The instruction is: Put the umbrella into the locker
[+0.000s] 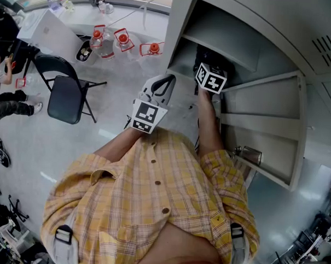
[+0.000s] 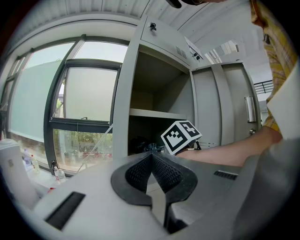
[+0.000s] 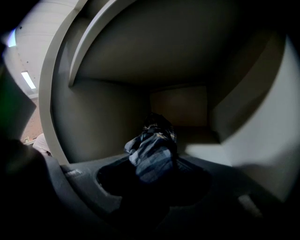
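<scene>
A folded umbrella (image 3: 152, 150) in dark blue plaid sticks out between the jaws of my right gripper (image 3: 152, 182), which is shut on it. Gripper and umbrella are inside a compartment of the grey locker (image 3: 93, 117), under a shelf, with the umbrella's tip pointing toward the back wall. From the head view, the right gripper (image 1: 205, 59) reaches into the open locker (image 1: 182, 53), and only its marker cube shows clearly. My left gripper (image 2: 151, 157) is shut and empty, held just outside the locker (image 2: 123, 108). It also shows in the head view, left gripper (image 1: 165, 84).
The locker's door (image 1: 275, 133) stands open to the right, with a latch (image 1: 251, 154) on it. A black folding chair (image 1: 65, 97) and several red-capped bottles (image 1: 104, 41) are on the floor to the left. A large window (image 2: 84, 98) is left of the locker.
</scene>
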`<state>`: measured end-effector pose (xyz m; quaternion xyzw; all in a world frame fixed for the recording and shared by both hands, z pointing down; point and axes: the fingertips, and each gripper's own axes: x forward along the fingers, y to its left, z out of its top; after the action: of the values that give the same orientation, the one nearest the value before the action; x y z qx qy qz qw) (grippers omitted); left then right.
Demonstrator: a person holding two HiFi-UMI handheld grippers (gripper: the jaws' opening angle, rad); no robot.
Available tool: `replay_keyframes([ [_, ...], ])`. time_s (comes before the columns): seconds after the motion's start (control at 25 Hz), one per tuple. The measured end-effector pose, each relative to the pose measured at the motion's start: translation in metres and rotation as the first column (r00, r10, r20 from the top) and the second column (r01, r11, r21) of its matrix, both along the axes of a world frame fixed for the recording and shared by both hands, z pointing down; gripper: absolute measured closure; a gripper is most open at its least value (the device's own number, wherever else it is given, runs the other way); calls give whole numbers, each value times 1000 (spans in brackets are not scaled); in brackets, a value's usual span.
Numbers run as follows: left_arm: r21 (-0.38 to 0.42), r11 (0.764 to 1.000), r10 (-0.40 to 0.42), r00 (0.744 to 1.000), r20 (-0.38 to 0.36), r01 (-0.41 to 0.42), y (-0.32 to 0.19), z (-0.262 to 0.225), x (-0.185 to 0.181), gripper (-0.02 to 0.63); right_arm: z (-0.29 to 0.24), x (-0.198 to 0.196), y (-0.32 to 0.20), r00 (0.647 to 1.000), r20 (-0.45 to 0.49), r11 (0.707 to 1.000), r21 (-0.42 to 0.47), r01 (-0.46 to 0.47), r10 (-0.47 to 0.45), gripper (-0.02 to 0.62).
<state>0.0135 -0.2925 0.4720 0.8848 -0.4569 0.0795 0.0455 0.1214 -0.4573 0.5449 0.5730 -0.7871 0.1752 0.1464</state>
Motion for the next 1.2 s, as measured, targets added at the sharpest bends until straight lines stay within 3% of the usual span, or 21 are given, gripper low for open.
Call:
replay_keyframes([
  [0.8, -8, 1000, -6, 1000, -12, 6, 5, 0, -9, 601, 6, -6, -5, 999, -48, 998, -63, 12, -15, 339],
  [0.96, -6, 1000, -1, 1000, -16, 1, 7, 0, -9, 601, 1, -6, -4, 998, -62, 999, -37, 16, -19, 278],
  [1.2, 11, 1000, 2, 1000, -18, -2, 13, -4, -11, 601, -14, -6, 2, 997, -75, 1000, 7, 14, -14, 275],
])
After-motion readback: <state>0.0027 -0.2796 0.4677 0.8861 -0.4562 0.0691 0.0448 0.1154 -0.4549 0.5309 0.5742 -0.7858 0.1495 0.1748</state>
